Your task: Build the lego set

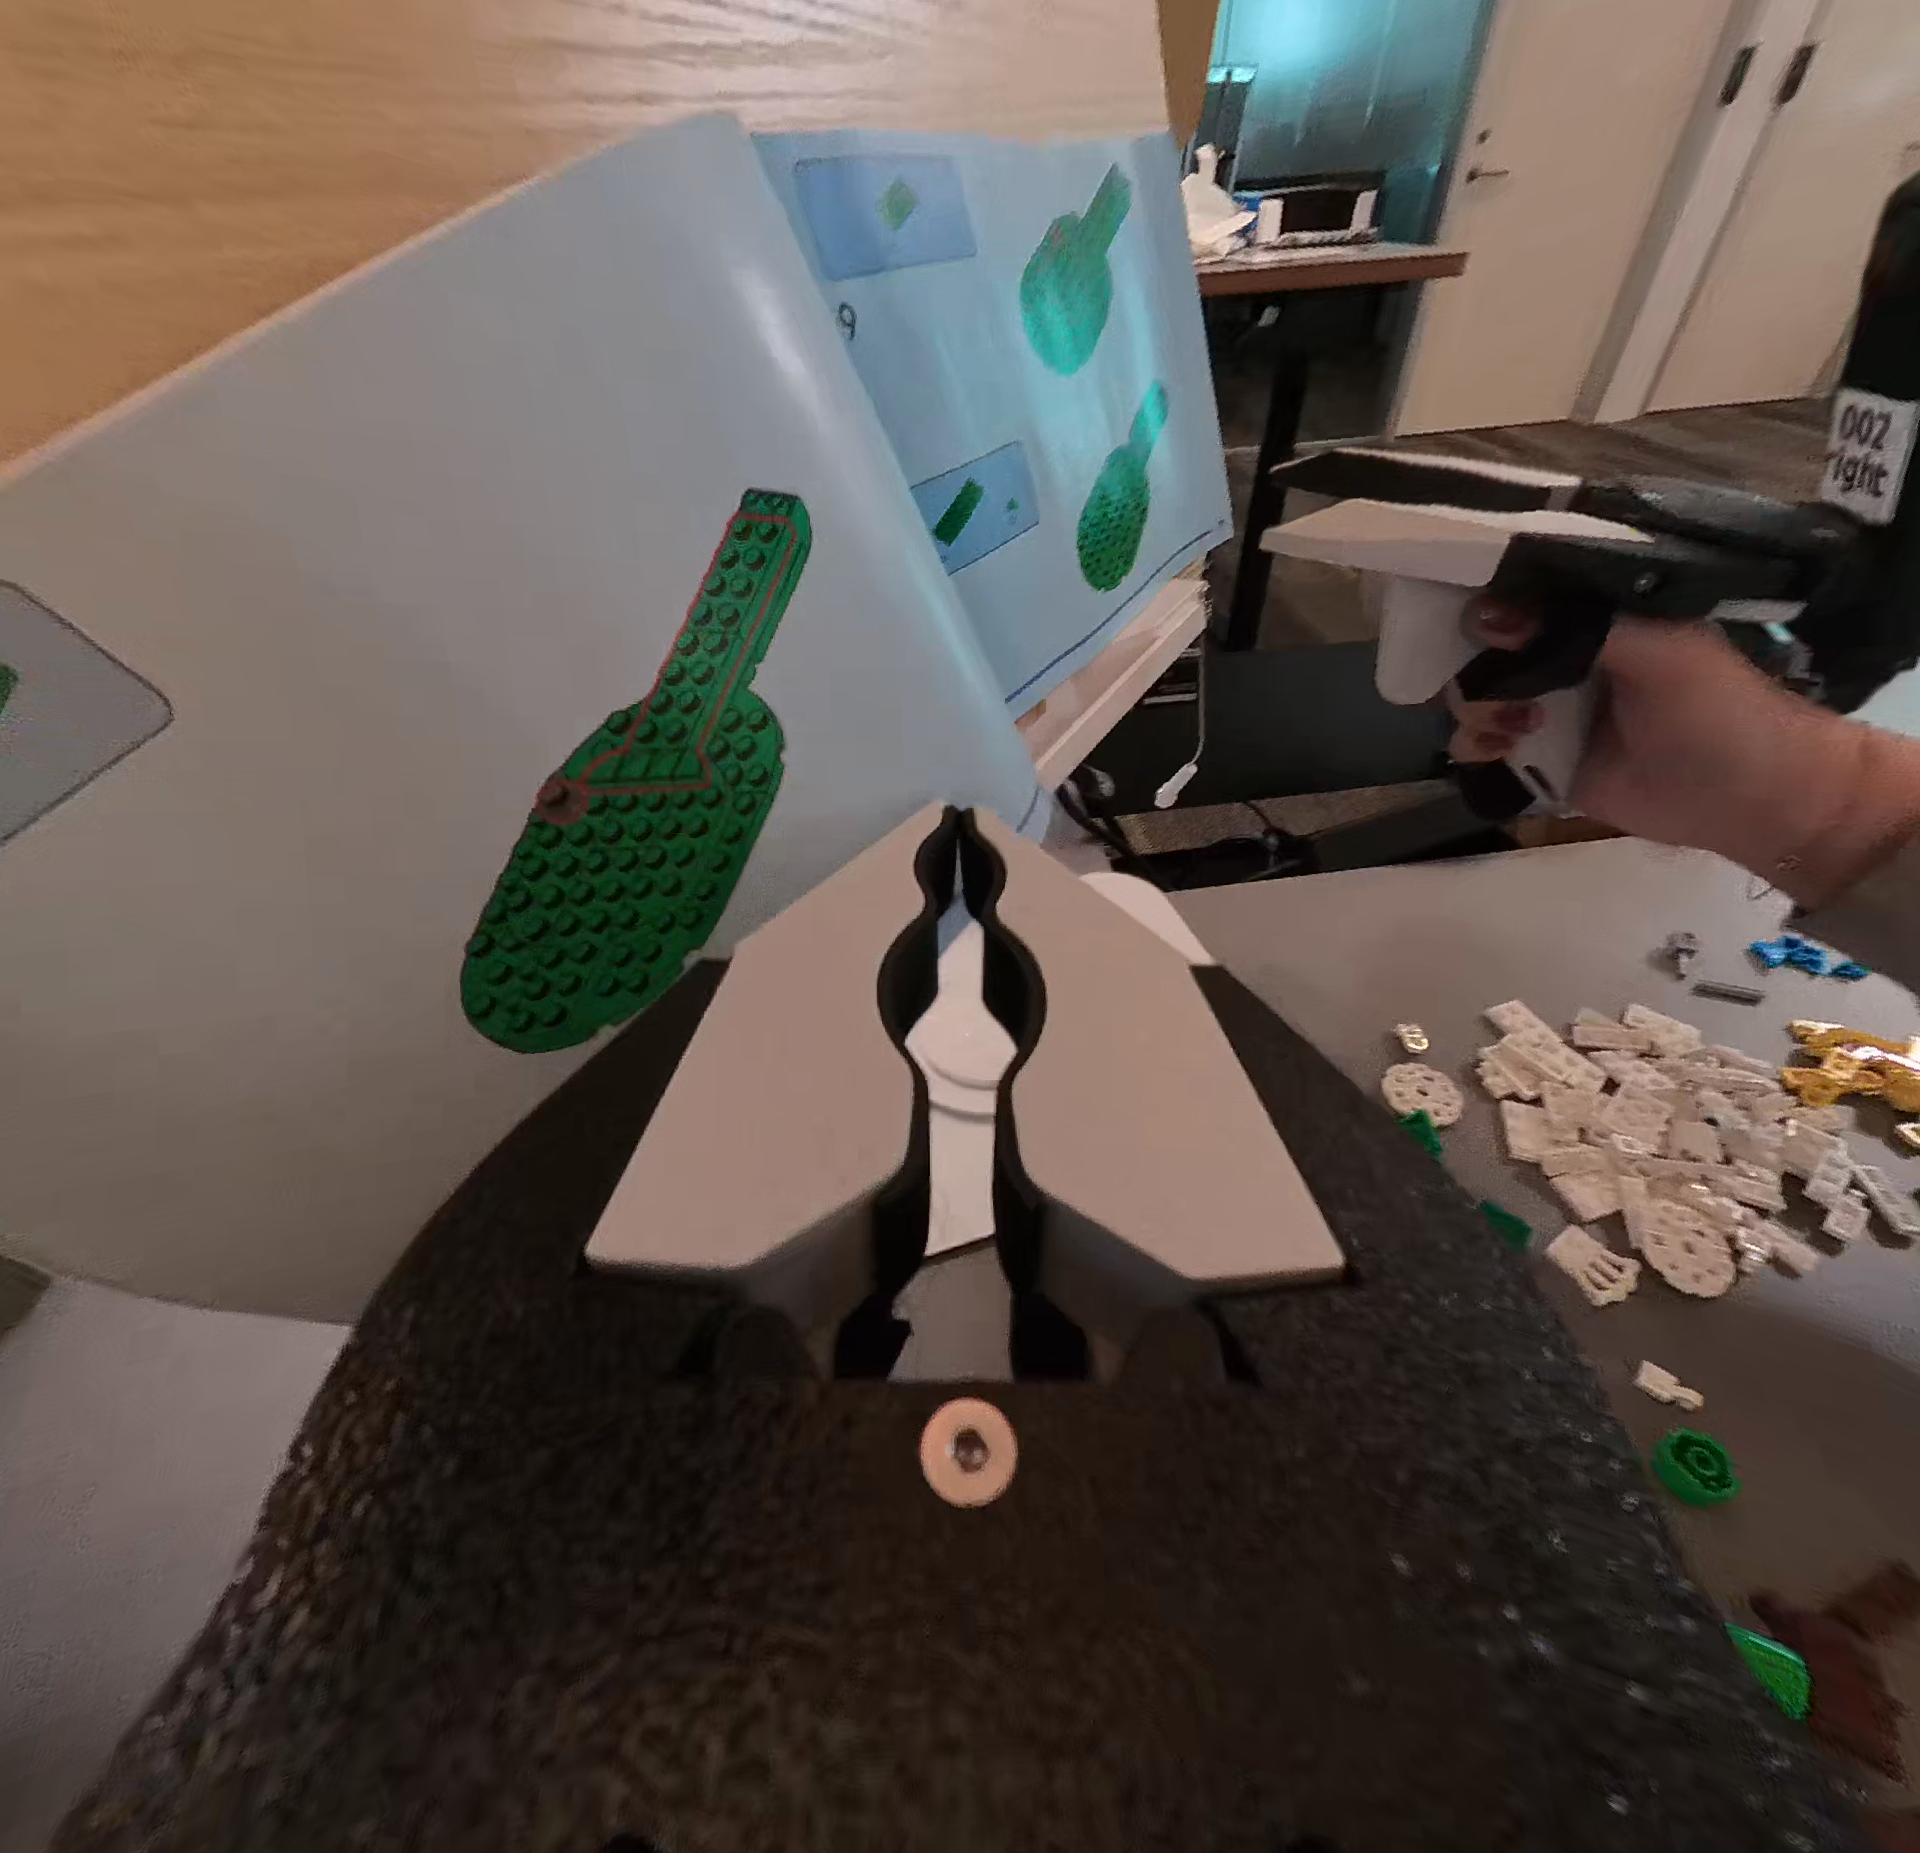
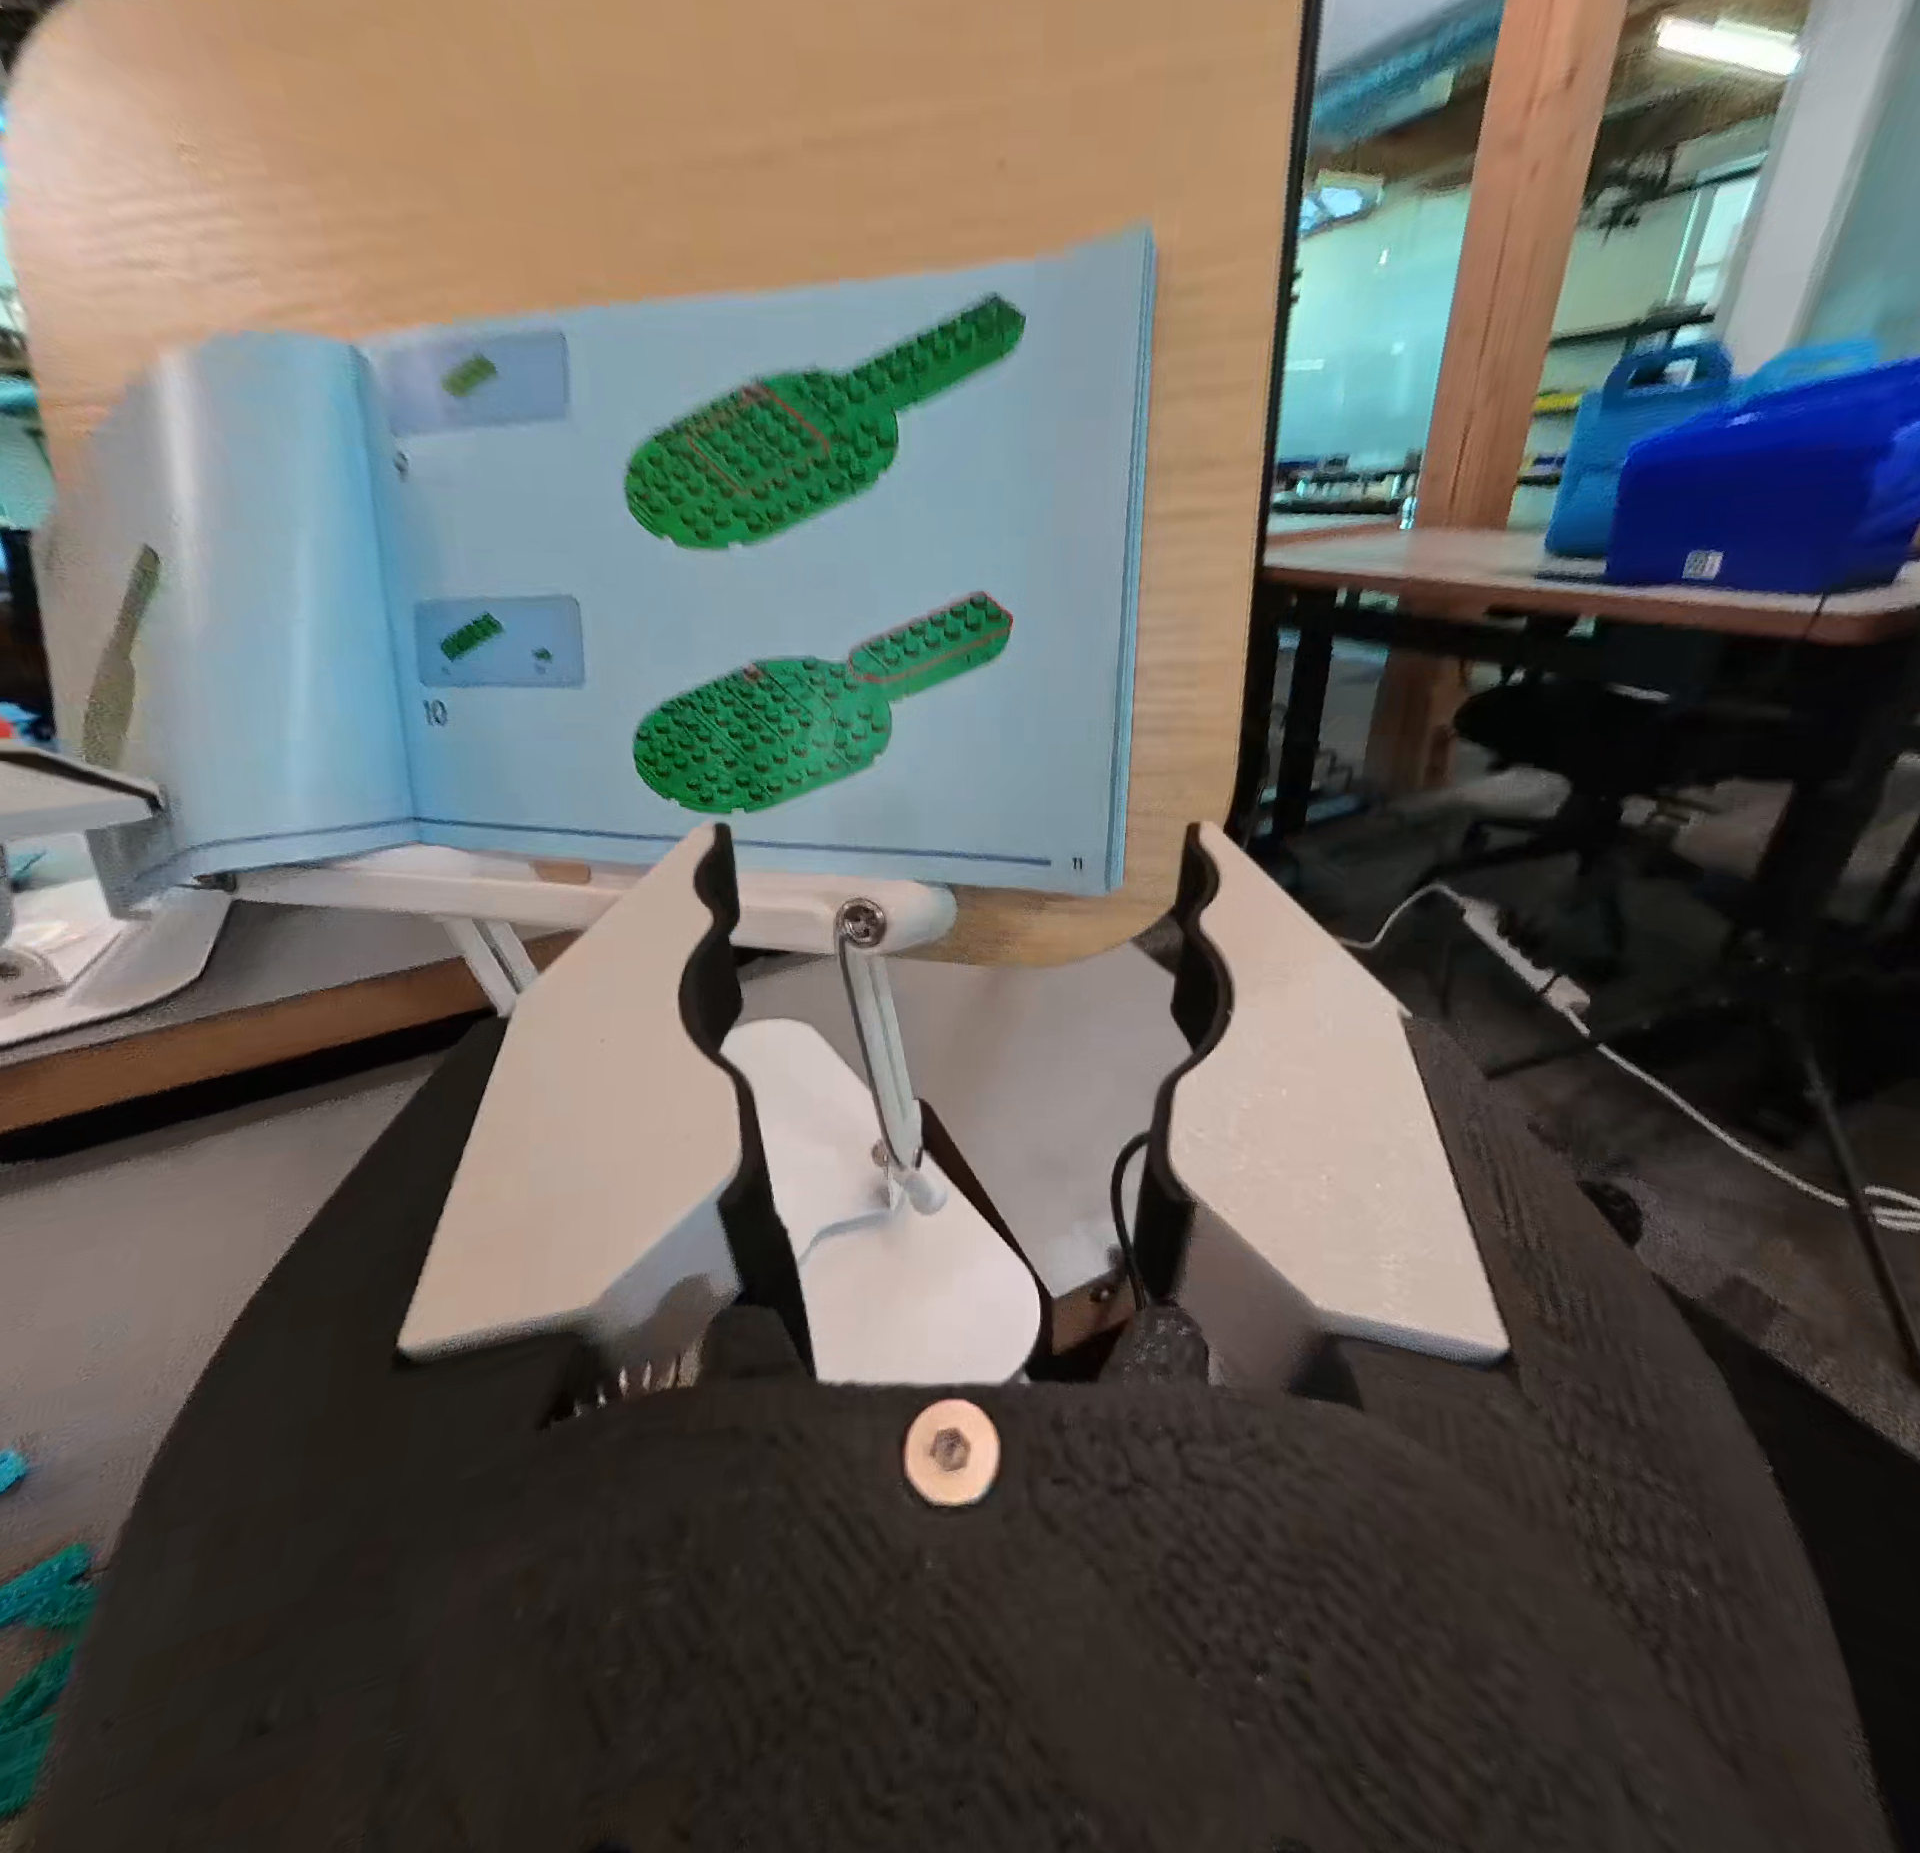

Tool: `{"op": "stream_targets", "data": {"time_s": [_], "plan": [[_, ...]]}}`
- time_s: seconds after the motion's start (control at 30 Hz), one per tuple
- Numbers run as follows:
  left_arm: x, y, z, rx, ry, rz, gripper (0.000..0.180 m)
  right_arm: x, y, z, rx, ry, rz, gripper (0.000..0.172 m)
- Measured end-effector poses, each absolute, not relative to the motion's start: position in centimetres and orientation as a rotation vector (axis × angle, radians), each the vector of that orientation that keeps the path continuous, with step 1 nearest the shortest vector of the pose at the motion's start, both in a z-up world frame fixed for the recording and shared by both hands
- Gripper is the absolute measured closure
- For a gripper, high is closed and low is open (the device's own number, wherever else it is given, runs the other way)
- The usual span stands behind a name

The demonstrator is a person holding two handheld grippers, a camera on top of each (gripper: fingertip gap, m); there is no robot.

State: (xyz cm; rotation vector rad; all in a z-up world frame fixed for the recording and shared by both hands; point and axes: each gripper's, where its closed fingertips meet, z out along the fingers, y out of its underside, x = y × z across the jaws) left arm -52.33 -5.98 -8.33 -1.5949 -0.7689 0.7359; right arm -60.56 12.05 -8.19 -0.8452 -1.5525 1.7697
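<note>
An open light-blue instruction booklet with pictures of a green brick plate leans on a white stand against a wooden board. Its left page is lifted and curled. My left gripper is shut on that page's lower edge near the corner; it also shows at the left edge of the right wrist view, at the curled page's foot. My right gripper is wide open and empty, just in front of the stand's right end. It shows in the left wrist view, held by a hand, clear of the booklet.
A pile of white bricks lies on the grey table, with gold pieces, blue pieces and a green round piece. Teal pieces lie at lower left. Blue boxes stand on a far table.
</note>
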Motion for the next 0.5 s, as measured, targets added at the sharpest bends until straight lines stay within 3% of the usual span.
{"op": "stream_targets", "data": {"time_s": [0.33,0.5], "plan": [[-52.7,-6.3,-8.7,-1.600,-0.782,0.771,0.180,-61.3,11.0,-9.1,-0.844,-1.620,1.724,0.092],[-52.6,-6.2,-8.6,-1.596,-0.774,0.771,0.180,-60.5,10.7,-8.7,-0.805,-1.611,1.715,0.104]]}}
